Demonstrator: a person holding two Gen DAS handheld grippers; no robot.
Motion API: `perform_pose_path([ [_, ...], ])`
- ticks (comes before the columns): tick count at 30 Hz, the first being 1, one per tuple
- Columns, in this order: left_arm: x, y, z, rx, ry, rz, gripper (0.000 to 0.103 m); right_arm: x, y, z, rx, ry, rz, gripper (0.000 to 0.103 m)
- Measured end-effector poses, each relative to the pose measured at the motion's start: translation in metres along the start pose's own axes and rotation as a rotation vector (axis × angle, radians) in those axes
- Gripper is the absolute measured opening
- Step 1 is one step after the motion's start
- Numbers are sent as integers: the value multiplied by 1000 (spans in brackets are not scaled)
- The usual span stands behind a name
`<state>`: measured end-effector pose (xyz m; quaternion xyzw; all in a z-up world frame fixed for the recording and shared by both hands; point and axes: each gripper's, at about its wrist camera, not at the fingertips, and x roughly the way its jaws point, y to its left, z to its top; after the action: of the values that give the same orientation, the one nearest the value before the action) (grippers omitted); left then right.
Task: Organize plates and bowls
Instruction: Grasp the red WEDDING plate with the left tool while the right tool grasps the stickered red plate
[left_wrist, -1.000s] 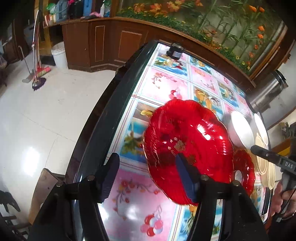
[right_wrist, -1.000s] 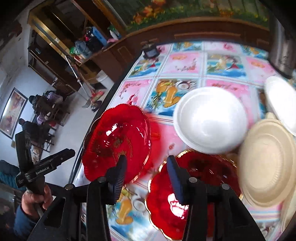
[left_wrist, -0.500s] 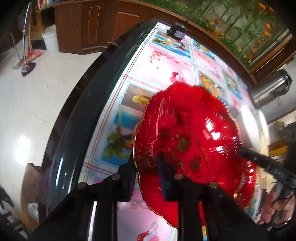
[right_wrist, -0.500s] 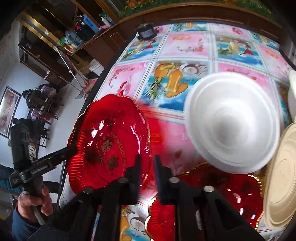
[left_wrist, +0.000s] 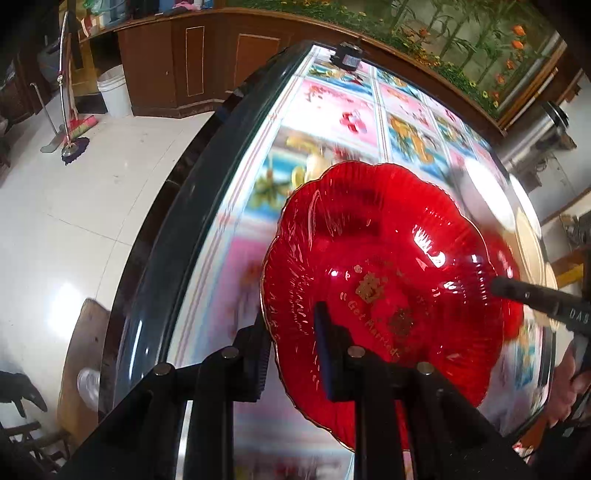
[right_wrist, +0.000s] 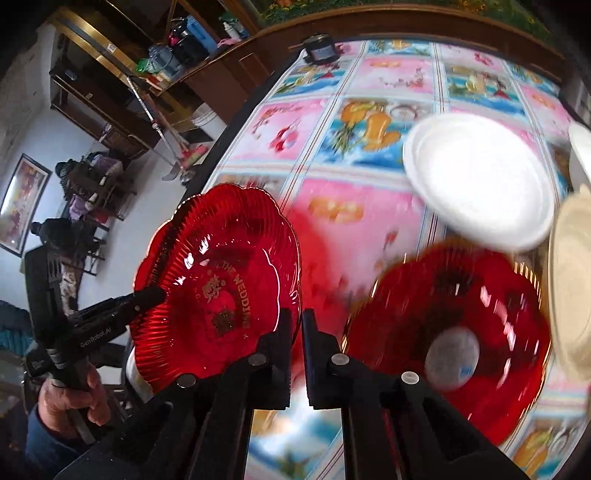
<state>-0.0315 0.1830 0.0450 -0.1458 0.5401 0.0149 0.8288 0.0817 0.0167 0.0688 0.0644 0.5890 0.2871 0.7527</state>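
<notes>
Left wrist view first: at the left we see the white floor and the dark rim of the table (left_wrist: 207, 206). In the middle our left gripper (left_wrist: 291, 354) is clamped on the near rim of the red plate (left_wrist: 388, 295), one finger under the rim and one inside it. At the right edge our right gripper (left_wrist: 517, 291) pinches the opposite rim.

In the right wrist view, again from the left, the left gripper (right_wrist: 147, 297) holds the far rim of the red plate (right_wrist: 218, 280), and the closed right gripper (right_wrist: 295, 325) bites the near rim. The plate looks raised and tilted above the table edge. Further right, a second red plate (right_wrist: 450, 332) lies on the patterned cloth, with a white plate (right_wrist: 476, 184) behind it and a cream plate (right_wrist: 569, 288) at the border.

We judge the task to be at an early step: one plate is carried, nothing looks stacked yet, and the other plates still wait.

The cloth and the second red plate are blurred. The cream plate is cut off, so we cannot count all dishes or see any bowl clearly.
</notes>
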Motion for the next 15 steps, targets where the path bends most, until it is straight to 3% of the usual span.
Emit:
perform_pose_path([
  [6, -3, 1, -37, -18, 13, 4, 20, -3, 4, -35, 2, 33, 15, 7],
  [15, -6, -6, -44, 6, -7, 21, 21, 2, 2, -47, -2, 46, -9, 9],
])
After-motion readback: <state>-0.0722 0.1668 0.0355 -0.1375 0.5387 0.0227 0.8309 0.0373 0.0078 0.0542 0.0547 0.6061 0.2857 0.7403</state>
